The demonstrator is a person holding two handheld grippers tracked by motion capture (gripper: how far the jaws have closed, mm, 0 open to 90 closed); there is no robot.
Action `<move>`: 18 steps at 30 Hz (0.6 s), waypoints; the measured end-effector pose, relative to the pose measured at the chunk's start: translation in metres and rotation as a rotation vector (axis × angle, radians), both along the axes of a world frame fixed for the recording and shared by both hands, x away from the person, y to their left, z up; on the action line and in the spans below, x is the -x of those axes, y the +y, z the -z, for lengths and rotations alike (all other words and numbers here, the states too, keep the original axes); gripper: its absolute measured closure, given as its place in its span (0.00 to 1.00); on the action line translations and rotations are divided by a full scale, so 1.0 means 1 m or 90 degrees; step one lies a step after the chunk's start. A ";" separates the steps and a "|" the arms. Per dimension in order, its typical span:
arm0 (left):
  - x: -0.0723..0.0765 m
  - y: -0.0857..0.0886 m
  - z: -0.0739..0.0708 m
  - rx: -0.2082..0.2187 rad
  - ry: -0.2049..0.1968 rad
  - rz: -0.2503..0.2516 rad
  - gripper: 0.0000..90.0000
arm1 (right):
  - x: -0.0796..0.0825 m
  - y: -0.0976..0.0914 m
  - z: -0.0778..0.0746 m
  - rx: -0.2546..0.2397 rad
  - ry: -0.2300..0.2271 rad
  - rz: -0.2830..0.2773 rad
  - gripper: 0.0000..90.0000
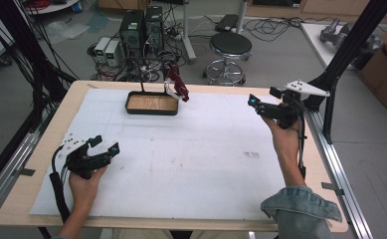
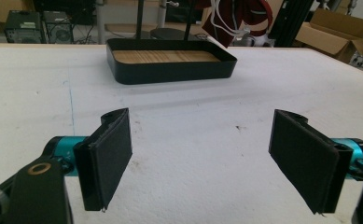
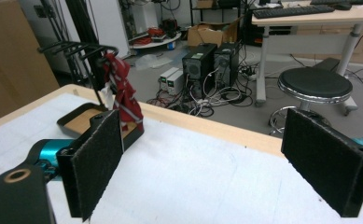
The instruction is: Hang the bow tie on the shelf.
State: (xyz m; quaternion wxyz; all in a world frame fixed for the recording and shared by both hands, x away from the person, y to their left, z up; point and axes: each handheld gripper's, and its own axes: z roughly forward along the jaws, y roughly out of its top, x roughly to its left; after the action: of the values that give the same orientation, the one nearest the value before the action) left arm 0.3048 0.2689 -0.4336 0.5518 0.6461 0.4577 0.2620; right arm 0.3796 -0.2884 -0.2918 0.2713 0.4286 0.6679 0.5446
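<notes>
Red cloth (image 1: 177, 84) hangs on the rack above the black tray (image 1: 151, 110), at its right end. Your right gripper (image 1: 253, 102) and left gripper (image 1: 107, 145) are both wide open, empty, well clear of the tray. Hanging looks done; next, park both.

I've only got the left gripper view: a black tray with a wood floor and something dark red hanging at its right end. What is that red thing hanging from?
Observer: In the right gripper view the red cloth with light stripes hangs from a black rack that stands up from the tray.
Operator: Where is the right gripper?
Observer: In the high view the right gripper is held up at the table's right side, apart from the cloth, pointing left toward it.
Operator: Is it holding anything?
Observer: No. Its jaws stand wide open with nothing between them.
Operator: And my left gripper?
Observer: The left gripper is low near the table's near left corner, open and empty.
</notes>
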 end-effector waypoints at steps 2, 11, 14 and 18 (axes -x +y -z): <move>0.000 -0.001 0.000 -0.001 0.000 -0.001 0.24 | 0.006 -0.001 0.002 0.000 -0.006 0.002 0.13; 0.001 -0.002 0.000 -0.006 0.003 -0.002 0.24 | 0.054 -0.006 0.031 0.022 -0.075 0.029 0.13; 0.001 -0.002 0.000 -0.006 0.004 -0.002 0.24 | 0.064 -0.006 0.041 0.019 -0.082 0.038 0.13; 0.000 -0.002 0.000 -0.009 0.006 -0.003 0.23 | 0.077 -0.006 0.059 0.016 -0.082 0.050 0.13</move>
State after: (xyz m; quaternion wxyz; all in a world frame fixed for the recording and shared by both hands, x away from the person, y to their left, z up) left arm 0.3044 0.2668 -0.4339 0.5446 0.6499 0.4599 0.2636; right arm 0.3022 -0.2946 -0.3508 0.3404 0.4152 0.6384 0.5515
